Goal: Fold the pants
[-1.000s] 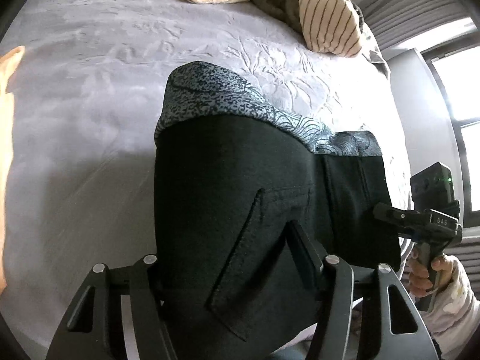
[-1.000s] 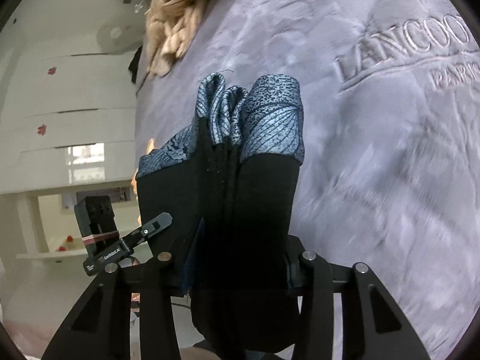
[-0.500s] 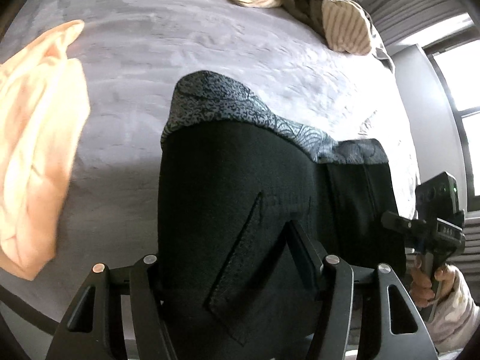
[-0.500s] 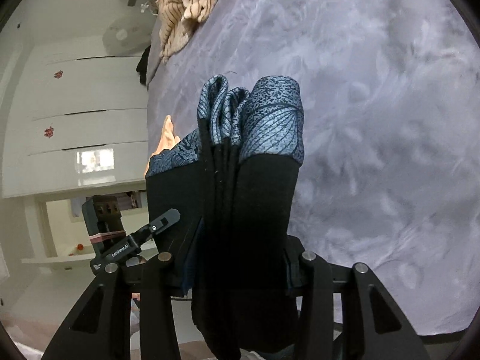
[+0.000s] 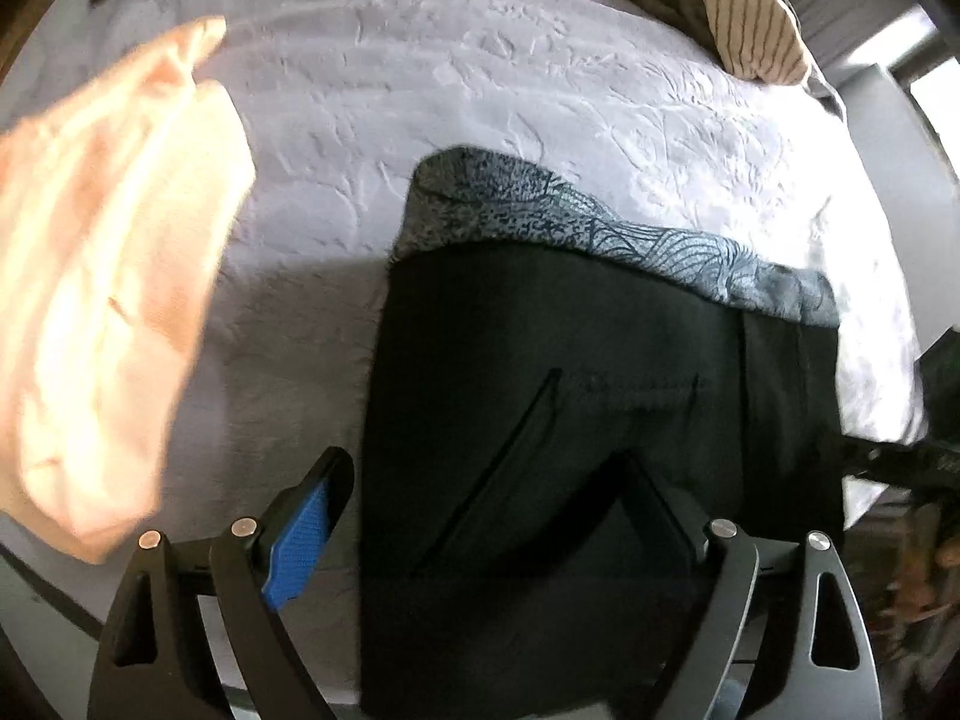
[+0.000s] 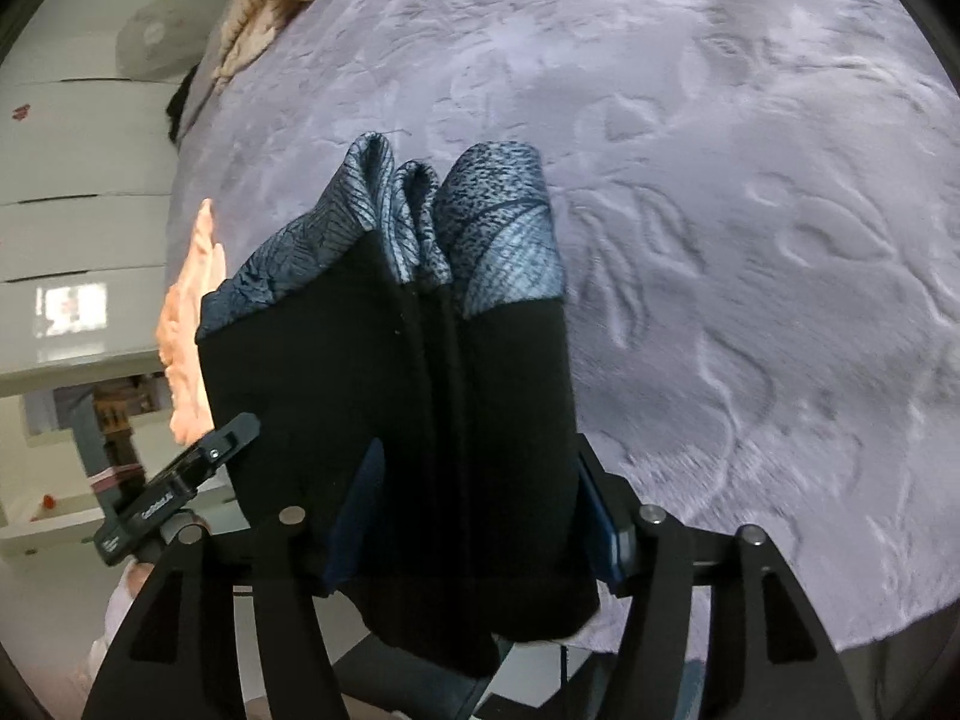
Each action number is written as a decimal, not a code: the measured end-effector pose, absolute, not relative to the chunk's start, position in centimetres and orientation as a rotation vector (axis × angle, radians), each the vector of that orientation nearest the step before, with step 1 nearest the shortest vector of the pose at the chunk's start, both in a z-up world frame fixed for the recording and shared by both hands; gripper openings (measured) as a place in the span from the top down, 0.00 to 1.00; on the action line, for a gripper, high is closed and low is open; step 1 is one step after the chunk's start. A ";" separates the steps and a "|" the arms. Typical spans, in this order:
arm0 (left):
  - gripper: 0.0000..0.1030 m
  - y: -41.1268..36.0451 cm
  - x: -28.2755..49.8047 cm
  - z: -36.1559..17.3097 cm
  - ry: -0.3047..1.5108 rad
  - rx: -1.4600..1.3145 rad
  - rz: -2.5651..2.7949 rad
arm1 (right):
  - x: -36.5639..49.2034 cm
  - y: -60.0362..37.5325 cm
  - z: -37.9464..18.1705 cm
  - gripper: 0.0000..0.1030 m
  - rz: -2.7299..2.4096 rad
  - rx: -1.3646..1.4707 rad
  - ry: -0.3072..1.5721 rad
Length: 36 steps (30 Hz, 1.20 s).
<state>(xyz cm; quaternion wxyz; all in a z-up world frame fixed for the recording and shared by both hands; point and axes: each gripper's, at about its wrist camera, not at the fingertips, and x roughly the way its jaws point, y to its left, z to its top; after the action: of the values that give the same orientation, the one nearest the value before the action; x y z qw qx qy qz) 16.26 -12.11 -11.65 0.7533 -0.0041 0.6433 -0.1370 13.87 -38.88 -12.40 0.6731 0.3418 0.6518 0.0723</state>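
Your folded black pants with the blue-grey patterned lining (image 5: 600, 420) lie on the embossed lilac bedspread (image 5: 480, 120), lining edge pointing away from you. Your left gripper (image 5: 480, 510) has just been opening, its blue pad clear of the cloth. The right gripper (image 6: 474, 498) has also been widening, pants between its jaws. A peach garment (image 5: 108, 300) now lies nearer.

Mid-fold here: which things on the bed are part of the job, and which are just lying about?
Job:
- folded black pants with blue patterned cuffs
- left tongs, right tongs, jaws just opening, pants between them

Lying about:
- peach garment
- striped beige clothes
- grey embossed blanket
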 end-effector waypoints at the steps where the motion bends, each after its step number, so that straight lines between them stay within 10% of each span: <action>1: 0.13 -12.0 16.0 -11.3 1.396 0.016 -0.290 | 13.8 -39.0 -12.1 0.37 0.152 0.758 1.467; 36: 0.13 -14.0 13.5 -5.6 1.319 0.276 -0.188 | 11.4 -32.9 -4.6 0.07 -0.020 0.515 1.375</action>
<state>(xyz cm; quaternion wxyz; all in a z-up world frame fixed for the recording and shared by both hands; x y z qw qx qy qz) 13.45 -13.98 -5.61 0.7775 0.1274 0.6097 -0.0871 11.41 -32.86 -4.58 0.7425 0.2348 0.6272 -0.0091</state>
